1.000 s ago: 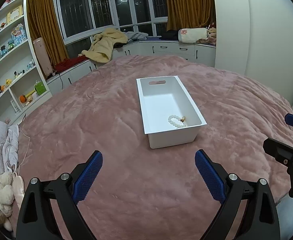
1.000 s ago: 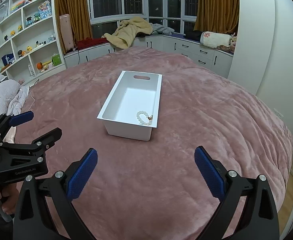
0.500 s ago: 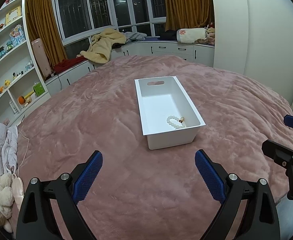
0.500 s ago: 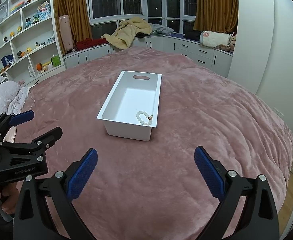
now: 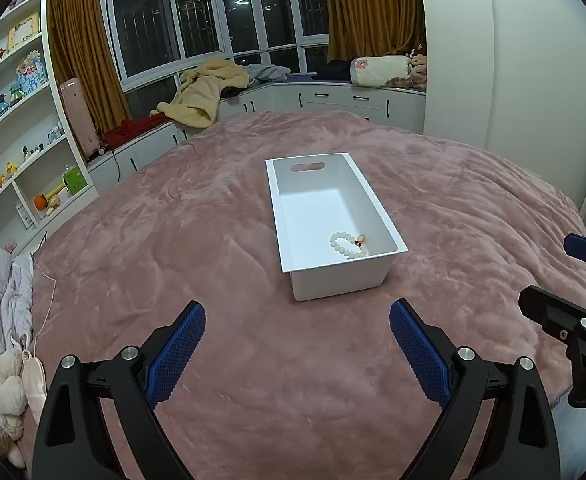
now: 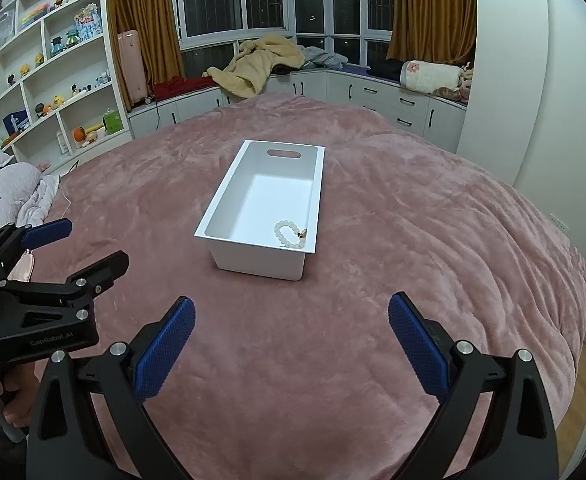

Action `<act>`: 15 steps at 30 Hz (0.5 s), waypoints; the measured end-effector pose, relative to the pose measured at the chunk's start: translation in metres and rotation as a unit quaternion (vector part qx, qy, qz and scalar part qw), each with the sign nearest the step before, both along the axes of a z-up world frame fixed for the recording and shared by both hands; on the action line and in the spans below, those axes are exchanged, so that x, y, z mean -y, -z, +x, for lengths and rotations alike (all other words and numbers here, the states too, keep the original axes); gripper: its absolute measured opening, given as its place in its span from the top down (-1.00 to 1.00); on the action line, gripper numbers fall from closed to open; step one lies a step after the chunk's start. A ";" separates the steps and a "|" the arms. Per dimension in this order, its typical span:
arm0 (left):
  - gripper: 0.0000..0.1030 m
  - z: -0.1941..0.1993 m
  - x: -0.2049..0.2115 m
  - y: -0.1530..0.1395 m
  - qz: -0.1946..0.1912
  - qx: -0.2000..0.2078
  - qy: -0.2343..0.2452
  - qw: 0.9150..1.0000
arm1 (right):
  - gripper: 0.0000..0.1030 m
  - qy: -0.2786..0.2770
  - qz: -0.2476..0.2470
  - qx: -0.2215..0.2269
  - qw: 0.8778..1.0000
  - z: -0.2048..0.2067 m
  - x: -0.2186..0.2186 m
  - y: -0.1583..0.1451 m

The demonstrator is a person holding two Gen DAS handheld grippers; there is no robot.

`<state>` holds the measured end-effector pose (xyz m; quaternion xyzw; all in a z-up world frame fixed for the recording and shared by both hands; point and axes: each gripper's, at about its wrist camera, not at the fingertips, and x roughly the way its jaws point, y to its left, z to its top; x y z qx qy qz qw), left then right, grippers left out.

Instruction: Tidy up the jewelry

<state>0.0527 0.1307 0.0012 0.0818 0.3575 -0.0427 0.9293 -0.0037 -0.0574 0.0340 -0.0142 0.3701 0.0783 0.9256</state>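
I hold the left gripper [image 5: 297, 350] wide open, its ribbed blue pads [image 5: 175, 354] gripping nothing. The right gripper [image 6: 291, 344] is equally spread and empty. Both hover above the plush pink blanket [image 5: 173, 240]. At 12 o'clock sits a smooth white rectangular bin [image 5: 373, 202]; the pale bead bracelet [image 5: 347, 245] lies coiled in its near right corner.

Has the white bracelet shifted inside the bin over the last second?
No. The bracelet lies in the same near right corner of the white bin; the slight frame drift affects both, so it's camera motion.
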 end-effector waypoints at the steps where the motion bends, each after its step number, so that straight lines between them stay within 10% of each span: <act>1: -0.84 -0.001 0.001 0.000 0.000 -0.001 0.001 1.000 | -0.86 -0.001 0.000 0.000 1.000 0.000 0.000 0.000; 15: -0.84 0.004 -0.003 -0.001 -0.003 -0.005 0.007 1.000 | -0.86 0.000 0.002 0.000 1.000 0.001 -0.001 0.005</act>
